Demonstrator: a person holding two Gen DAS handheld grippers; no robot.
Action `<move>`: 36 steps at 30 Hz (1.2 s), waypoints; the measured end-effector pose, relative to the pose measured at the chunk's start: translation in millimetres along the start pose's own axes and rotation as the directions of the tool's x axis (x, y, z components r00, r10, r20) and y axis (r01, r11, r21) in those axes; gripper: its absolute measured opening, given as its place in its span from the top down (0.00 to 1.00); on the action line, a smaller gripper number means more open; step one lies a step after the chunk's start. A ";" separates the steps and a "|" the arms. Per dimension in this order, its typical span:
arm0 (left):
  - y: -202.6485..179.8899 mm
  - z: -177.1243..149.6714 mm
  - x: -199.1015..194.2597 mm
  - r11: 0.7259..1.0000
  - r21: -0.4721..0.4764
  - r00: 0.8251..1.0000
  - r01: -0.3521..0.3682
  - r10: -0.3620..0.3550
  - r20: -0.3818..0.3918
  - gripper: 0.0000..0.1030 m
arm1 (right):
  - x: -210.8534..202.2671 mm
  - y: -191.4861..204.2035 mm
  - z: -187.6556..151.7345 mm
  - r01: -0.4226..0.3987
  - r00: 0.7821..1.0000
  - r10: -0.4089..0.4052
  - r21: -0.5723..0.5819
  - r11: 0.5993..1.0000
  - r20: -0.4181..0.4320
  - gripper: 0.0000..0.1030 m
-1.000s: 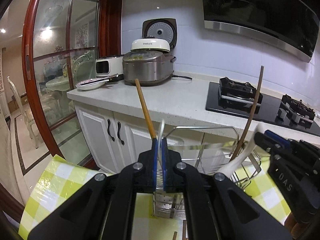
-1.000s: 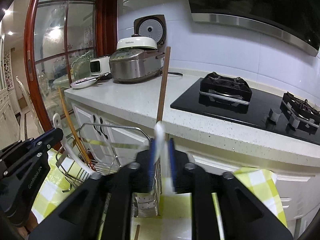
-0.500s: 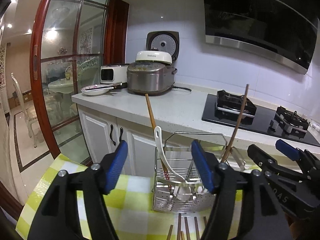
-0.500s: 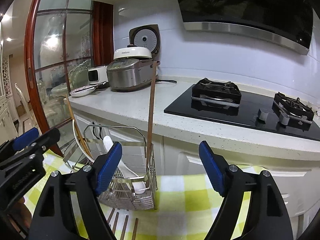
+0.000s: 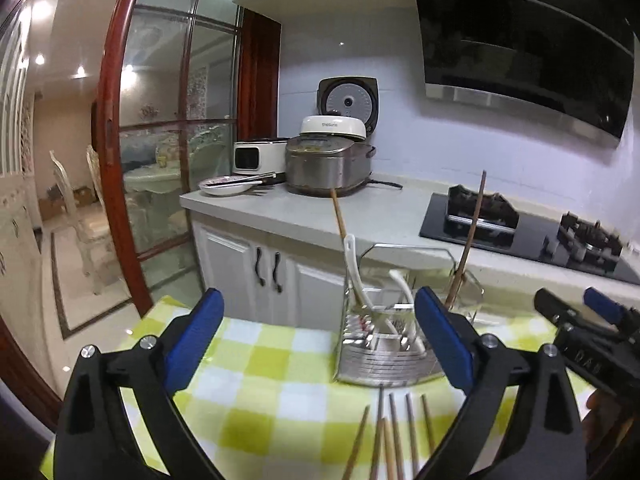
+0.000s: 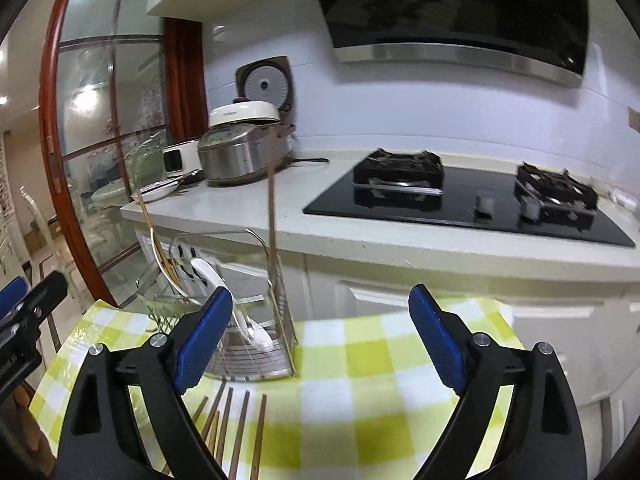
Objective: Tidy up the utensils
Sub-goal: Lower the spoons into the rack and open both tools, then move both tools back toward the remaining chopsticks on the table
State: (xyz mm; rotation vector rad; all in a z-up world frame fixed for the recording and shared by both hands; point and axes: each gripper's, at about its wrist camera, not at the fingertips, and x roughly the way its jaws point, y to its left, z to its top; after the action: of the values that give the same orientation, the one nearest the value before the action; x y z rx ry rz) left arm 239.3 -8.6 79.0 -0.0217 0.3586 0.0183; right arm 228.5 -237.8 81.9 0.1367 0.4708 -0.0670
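Note:
A steel wire utensil rack (image 5: 380,356) (image 6: 256,352) stands on the green-checked tablecloth (image 5: 272,364) (image 6: 360,380). It holds two white spoons (image 5: 354,276) (image 6: 212,280) and two wooden sticks (image 5: 340,216) (image 5: 468,240) (image 6: 272,216). Several wooden chopsticks (image 5: 396,432) (image 6: 236,428) lie on the cloth in front of the rack. My left gripper (image 5: 320,340) is open and empty, back from the rack. My right gripper (image 6: 320,336) is open and empty, to the rack's right; it also shows at the right edge of the left wrist view (image 5: 584,344).
A kitchen counter (image 5: 304,208) (image 6: 320,208) runs behind the table with a rice cooker (image 5: 328,160) (image 6: 240,152), a plate (image 5: 228,186) and a black gas hob (image 5: 520,228) (image 6: 460,196). A red-framed glass door (image 5: 120,160) is at the left.
Both grippers were shut on white spoons over the rack a second ago. They opened, left the spoons in the rack, and pulled back and up.

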 end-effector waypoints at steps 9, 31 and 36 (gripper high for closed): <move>4.3 -31.8 -15.6 0.996 0.078 0.993 0.041 -0.032 -0.110 0.04 | -18.4 -8.2 -41.4 0.057 0.998 -0.058 -0.030 0.998 -0.040 0.18; -16.2 -116.2 96.1 0.943 0.184 0.827 0.277 -0.136 -0.546 0.59 | 69.7 18.1 -114.7 -0.103 0.855 0.066 -0.044 0.994 -0.514 0.25; -21.8 -124.4 113.5 0.940 0.185 0.807 0.288 -0.134 -0.575 0.65 | 78.8 27.0 -116.5 -0.115 0.843 0.059 -0.071 0.991 -0.535 0.31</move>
State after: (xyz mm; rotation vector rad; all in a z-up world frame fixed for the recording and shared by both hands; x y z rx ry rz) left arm 302.4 -31.9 -76.9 0.2044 0.9449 -0.2684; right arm 249.0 -196.6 -53.7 0.0749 1.0249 0.0895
